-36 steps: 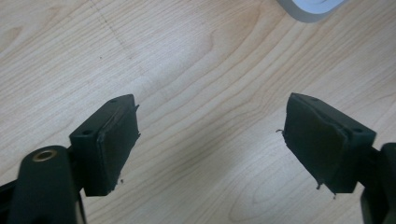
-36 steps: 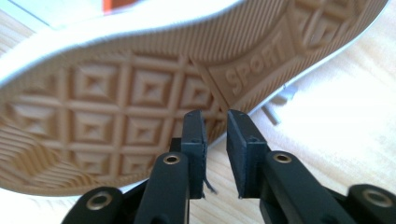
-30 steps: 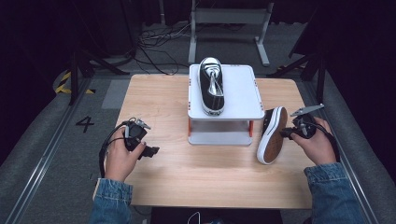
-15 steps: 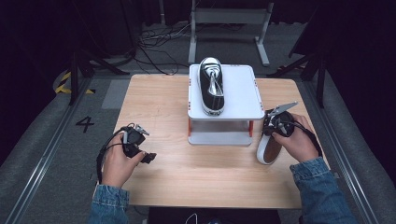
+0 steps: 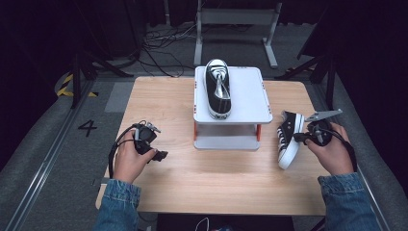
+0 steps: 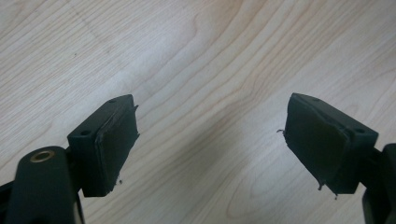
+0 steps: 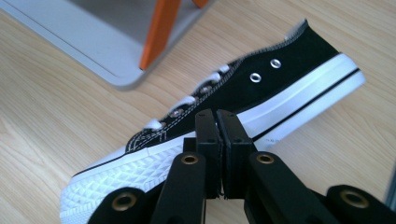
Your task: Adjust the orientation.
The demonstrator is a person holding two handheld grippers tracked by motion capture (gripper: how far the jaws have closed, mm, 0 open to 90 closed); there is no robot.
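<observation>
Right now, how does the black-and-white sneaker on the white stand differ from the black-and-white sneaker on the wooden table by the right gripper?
The sneaker on the white stand sits upright on its sole, laces facing up; the sneaker on the wooden table is tipped onto its side. The first rests raised on the stand's top shelf, the second on the table beside the stand. No gripper is near the first; the right gripper, jaws together, is at the second. Both are black canvas with white rubber soles.

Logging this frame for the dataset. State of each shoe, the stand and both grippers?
Shoe on stand: upright, lying on the top shelf.
Shoe on table: tipped on its side, right of the stand.
White stand: upright, lower shelf bare.
Left gripper: open, empty.
Right gripper: shut, against the tipped shoe's sole edge.
</observation>
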